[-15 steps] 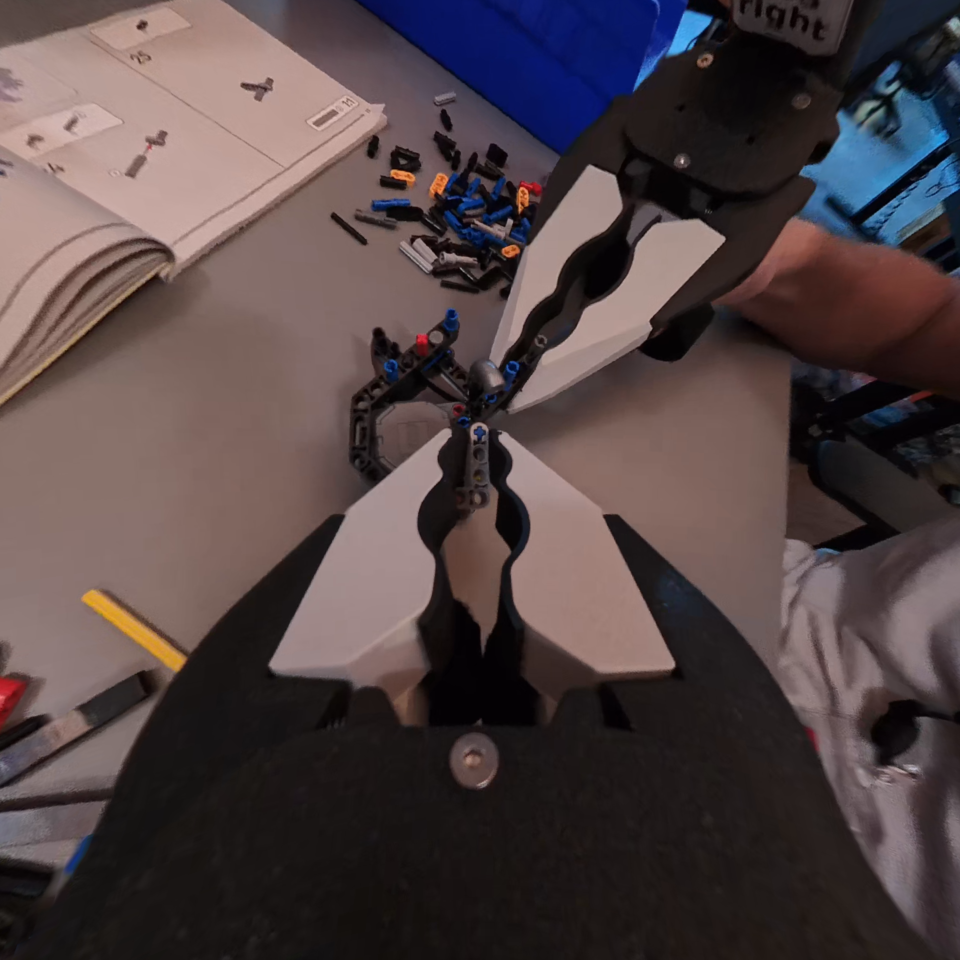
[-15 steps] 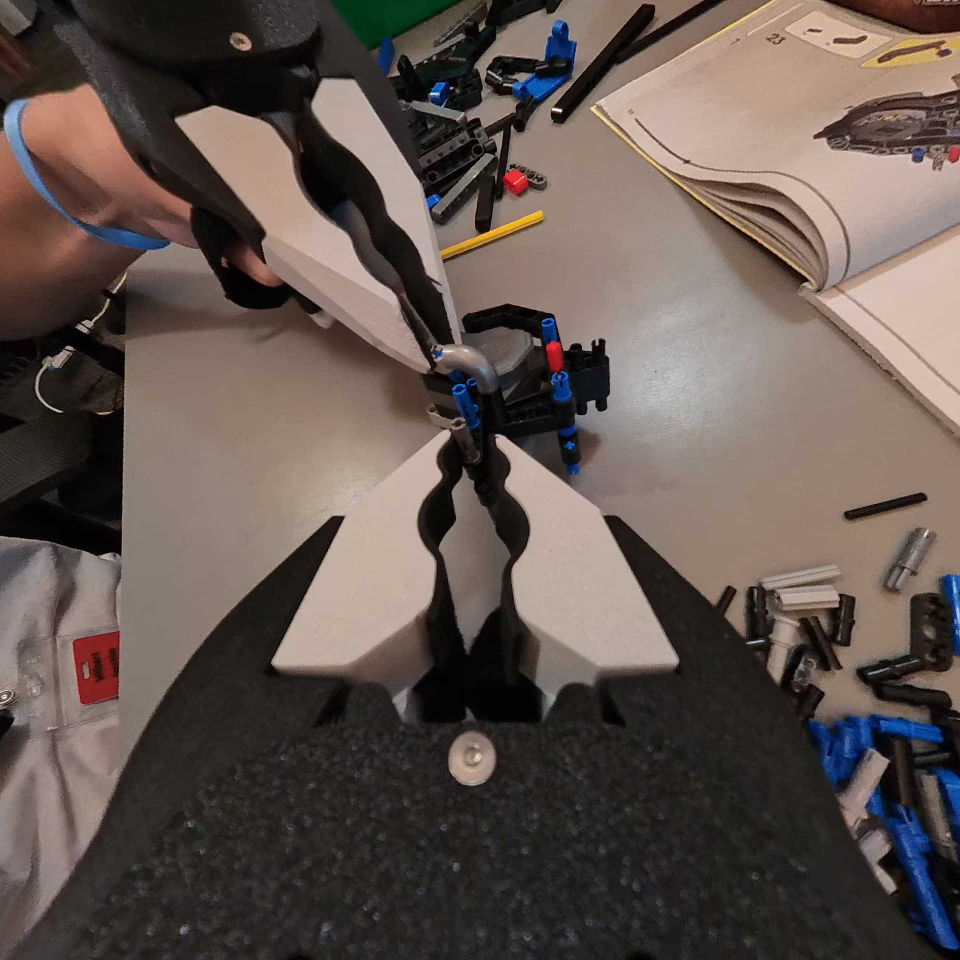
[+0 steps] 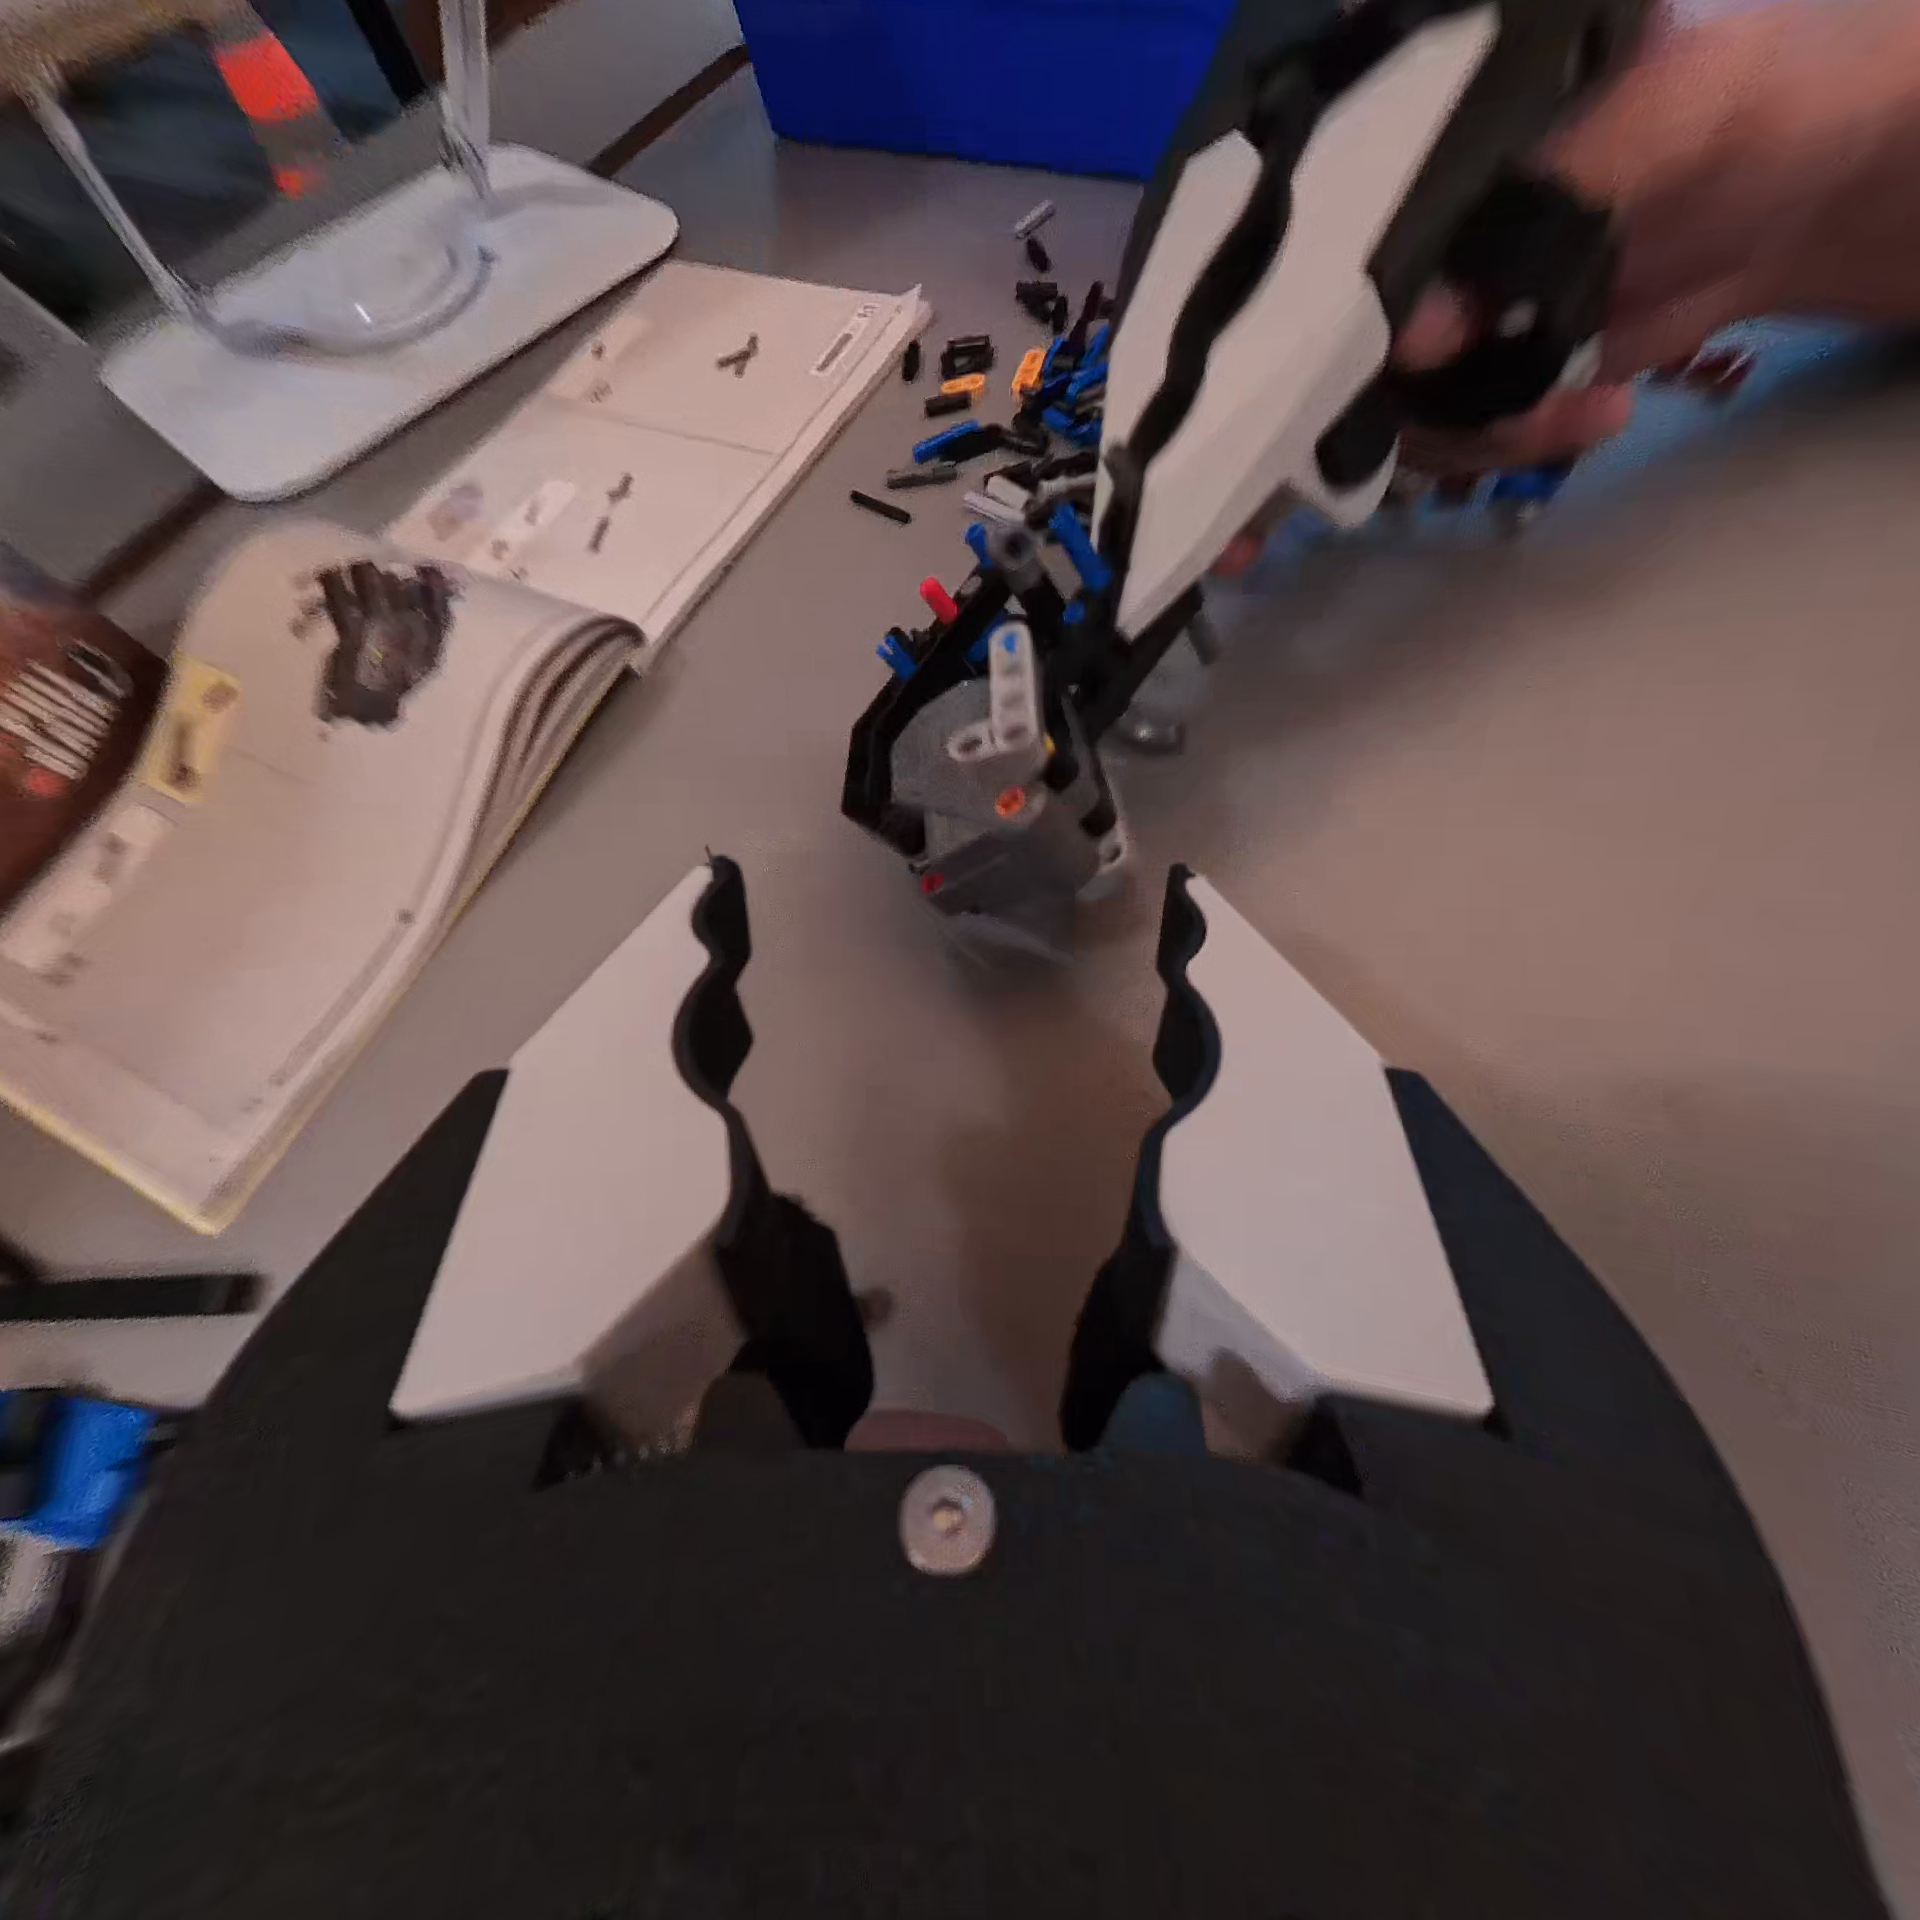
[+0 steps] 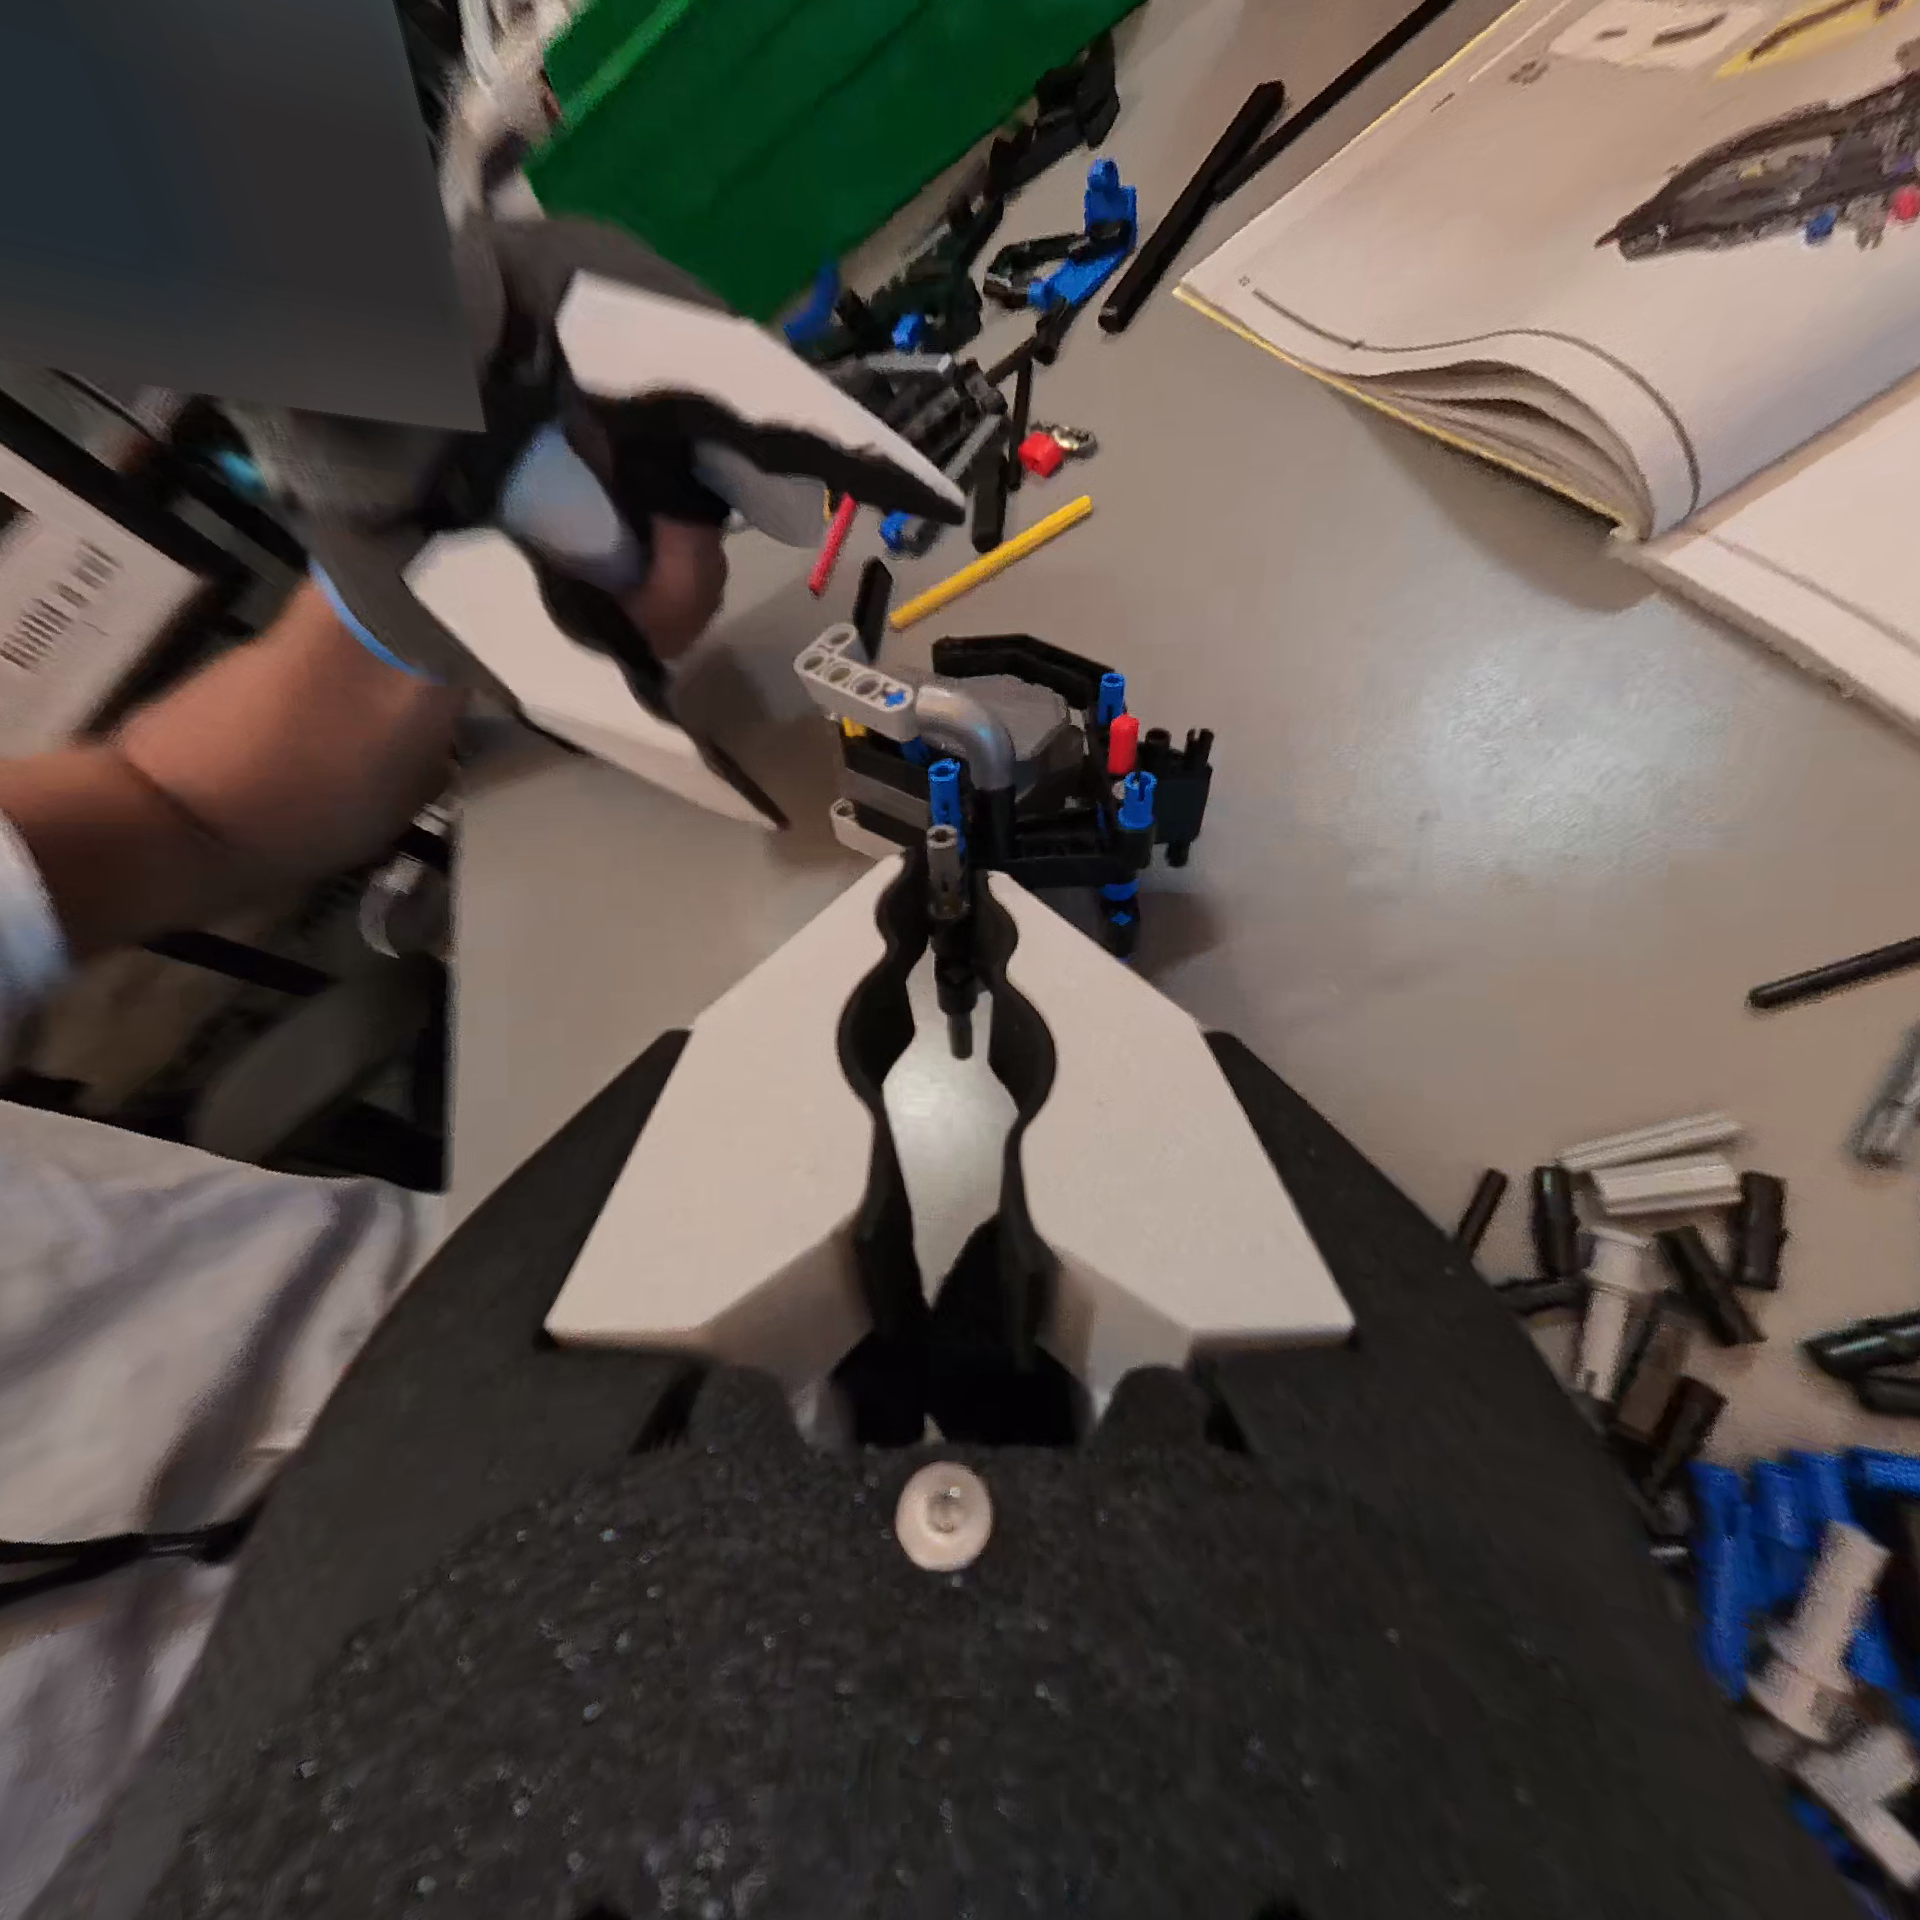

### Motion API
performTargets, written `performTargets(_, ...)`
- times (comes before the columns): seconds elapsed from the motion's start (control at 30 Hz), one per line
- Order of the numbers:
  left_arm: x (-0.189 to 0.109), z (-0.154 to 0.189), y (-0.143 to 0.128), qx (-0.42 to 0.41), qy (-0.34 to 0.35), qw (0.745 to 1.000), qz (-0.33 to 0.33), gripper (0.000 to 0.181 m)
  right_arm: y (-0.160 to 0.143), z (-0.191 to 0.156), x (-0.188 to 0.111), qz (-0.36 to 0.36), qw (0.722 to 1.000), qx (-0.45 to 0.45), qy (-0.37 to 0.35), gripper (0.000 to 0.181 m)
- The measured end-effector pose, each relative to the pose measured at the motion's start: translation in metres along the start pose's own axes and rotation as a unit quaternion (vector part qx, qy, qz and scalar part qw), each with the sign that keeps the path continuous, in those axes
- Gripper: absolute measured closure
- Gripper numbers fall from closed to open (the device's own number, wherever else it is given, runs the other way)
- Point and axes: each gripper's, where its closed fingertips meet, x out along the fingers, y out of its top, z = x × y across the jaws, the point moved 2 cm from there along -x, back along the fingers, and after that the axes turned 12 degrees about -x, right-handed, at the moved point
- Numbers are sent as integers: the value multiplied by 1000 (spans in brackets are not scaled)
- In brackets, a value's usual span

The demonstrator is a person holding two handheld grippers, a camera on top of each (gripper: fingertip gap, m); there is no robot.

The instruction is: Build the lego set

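My left claw [image 3: 940,883] is spread wide and holds nothing; between its two fingers I see only the bare grey table [image 3: 1558,935]. It hangs just in front of the lego assembly [image 3: 987,769], not touching it.

My right claw [image 4: 940,883] is pressed together on the near edge of the lego assembly [image 4: 1023,758], pinching a black part with a small grey pin that sticks into the gap of the fingers. The assembly is a black frame with a grey block in the middle, a light grey beam with holes [image 4: 857,681] on top, a curved silver piece [image 4: 971,727], several blue pins and one red pin. In the left wrist view it appears tilted up under the right claw [image 3: 1132,613], but this view is blurred, so I cannot tell if its lower end touches the table.

The open instruction booklet [image 3: 343,790] lies on the table to the left of the assembly. A heap of loose black, blue and orange parts [image 3: 1008,416] lies behind the assembly, near a blue bin [image 3: 966,83]. In the right wrist view a yellow rod [image 4: 992,561] lies on the table beyond the assembly.
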Motion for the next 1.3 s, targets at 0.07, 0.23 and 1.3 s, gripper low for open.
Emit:
performTargets(0.07,3,1,3,89,44,995,29,102,4,0,-4,22,998,52,34,175)
performTargets(0.23,9,2,14,272,130,951,66,98,16,-10,-16,67,982,118,128,175)
performTargets(1.3,24,15,10,289,35,951,103,149,33,-40,3,-76,851,-504,-126,111)
